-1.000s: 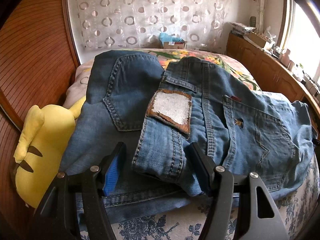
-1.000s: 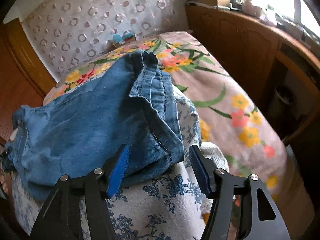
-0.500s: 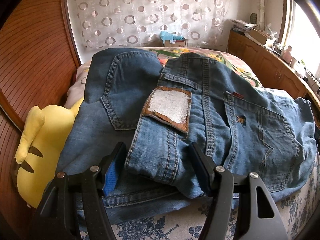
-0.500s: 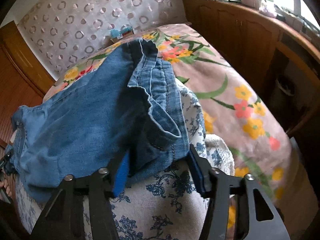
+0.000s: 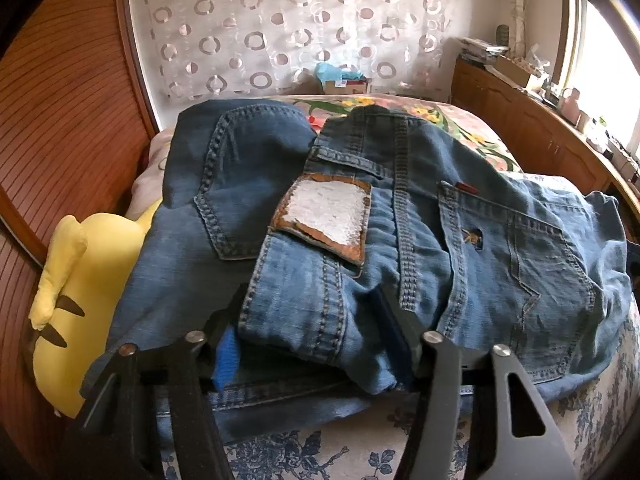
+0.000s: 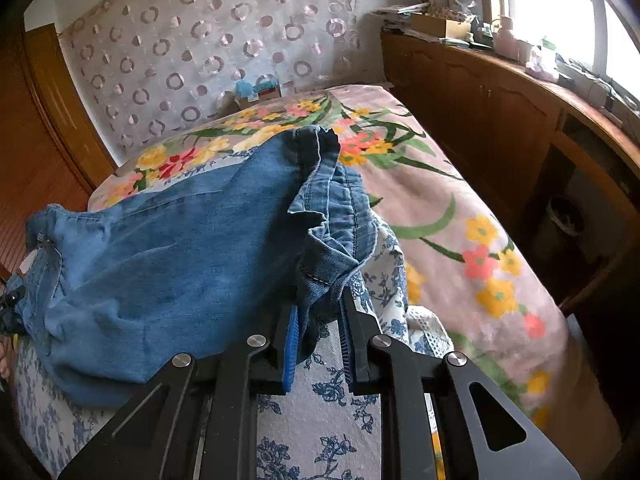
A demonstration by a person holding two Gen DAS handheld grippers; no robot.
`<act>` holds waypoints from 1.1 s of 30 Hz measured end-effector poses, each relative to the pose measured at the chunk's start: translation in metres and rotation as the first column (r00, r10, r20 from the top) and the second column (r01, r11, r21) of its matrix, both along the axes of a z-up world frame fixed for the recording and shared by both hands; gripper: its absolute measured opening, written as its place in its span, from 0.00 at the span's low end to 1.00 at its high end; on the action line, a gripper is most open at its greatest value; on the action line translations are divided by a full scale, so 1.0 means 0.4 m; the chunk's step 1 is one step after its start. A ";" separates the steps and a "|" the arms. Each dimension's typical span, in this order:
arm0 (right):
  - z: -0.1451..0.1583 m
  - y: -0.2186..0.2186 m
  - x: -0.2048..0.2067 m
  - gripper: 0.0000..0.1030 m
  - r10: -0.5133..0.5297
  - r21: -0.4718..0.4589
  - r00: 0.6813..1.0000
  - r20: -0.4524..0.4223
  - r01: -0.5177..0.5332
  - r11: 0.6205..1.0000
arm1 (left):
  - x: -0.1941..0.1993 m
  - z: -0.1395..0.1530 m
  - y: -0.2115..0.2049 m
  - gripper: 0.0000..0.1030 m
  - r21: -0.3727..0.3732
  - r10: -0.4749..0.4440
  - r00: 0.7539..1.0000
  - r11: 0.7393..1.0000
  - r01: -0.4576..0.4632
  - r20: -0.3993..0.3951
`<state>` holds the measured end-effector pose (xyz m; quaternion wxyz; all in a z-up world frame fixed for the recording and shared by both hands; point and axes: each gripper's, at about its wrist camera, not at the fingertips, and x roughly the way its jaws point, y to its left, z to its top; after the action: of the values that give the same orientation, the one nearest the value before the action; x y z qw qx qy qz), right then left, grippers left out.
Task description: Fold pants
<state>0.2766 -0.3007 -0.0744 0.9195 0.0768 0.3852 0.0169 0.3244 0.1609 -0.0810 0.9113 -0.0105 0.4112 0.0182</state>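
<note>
Blue denim pants (image 5: pixel 400 216) lie on the bed, waist end with a worn leather patch (image 5: pixel 326 216) toward the left wrist camera. My left gripper (image 5: pixel 312 344) is open, its fingers on either side of the folded waistband edge. In the right wrist view the pants' leg end (image 6: pixel 200 264) lies bunched. My right gripper (image 6: pixel 318 340) is shut on the hem fold (image 6: pixel 324 264).
A yellow plush toy (image 5: pixel 80 280) sits left of the pants by the wooden wall. The bed has a blue floral sheet (image 6: pixel 320 420) and a flowered blanket (image 6: pixel 460 232). A wooden cabinet (image 6: pixel 500 92) runs along the right side. A small box (image 5: pixel 344 84) sits at the bed's head.
My right gripper has moved forward and closed on the leg hem. My left gripper has slid in so the waistband edge lies between its open fingers.
</note>
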 end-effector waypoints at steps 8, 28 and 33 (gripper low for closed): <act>0.012 -0.011 0.009 0.18 0.003 0.016 1.000 -0.001 -0.003 1.000 | -0.015 0.018 0.003 0.37 -0.024 -0.003 1.000 1.000 0.003 0.029; 0.103 -0.019 -0.075 0.12 0.053 -0.046 0.985 0.165 -0.046 0.998 | -0.189 0.206 -0.007 0.22 -0.053 0.019 0.969 0.999 -0.006 0.245; 0.098 -0.020 -0.137 0.12 0.080 -0.050 0.979 0.190 -0.071 0.996 | -0.293 0.220 0.008 0.22 -0.073 0.050 0.963 0.997 -0.032 0.263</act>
<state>0.2218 -0.3089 -0.0351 0.9524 0.0402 0.2978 0.0508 0.2070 0.1642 0.0069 0.9566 -0.0523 0.2858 0.0213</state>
